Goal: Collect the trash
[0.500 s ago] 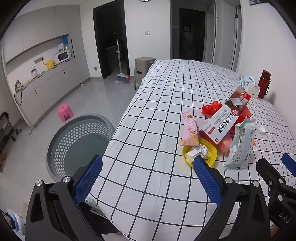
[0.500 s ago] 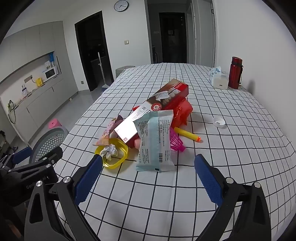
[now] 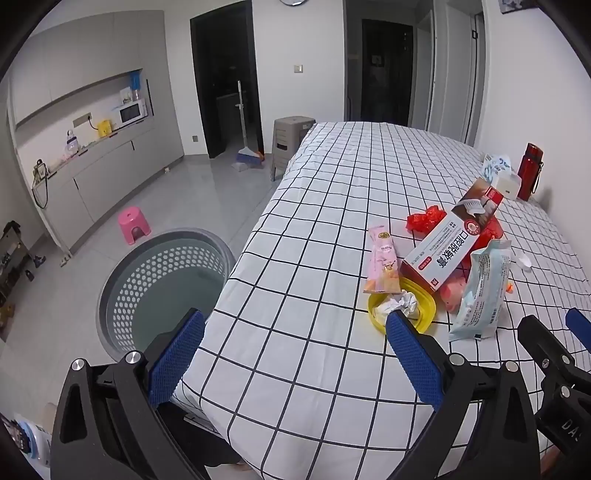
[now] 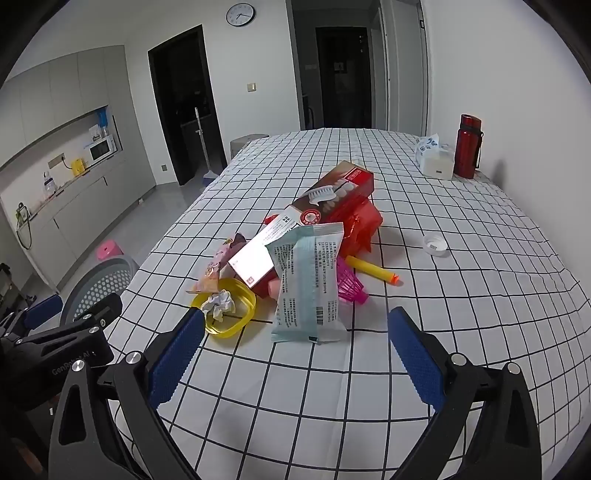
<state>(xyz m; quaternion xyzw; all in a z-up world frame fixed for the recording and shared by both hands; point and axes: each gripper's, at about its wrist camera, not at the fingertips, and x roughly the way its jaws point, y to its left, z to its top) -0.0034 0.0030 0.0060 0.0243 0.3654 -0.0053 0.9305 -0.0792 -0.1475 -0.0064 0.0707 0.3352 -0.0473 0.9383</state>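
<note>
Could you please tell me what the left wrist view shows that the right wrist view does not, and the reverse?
Only the left wrist view looks down into the grey perforated basket on the floor; the right wrist view catches just its rim. Only the right wrist view shows the yellow foam dart and pink shuttlecock clearly, plus the wall clock whole. Both show the yellow lid holding crumpled paper, the toothpaste box, the pale blue wrapper, the red bottle, and both open grippers, left and right.

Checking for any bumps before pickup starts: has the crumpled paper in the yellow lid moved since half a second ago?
No. The crumpled paper sits at the same spot in the yellow lid, on the same squares of the checked tablecloth.
</note>
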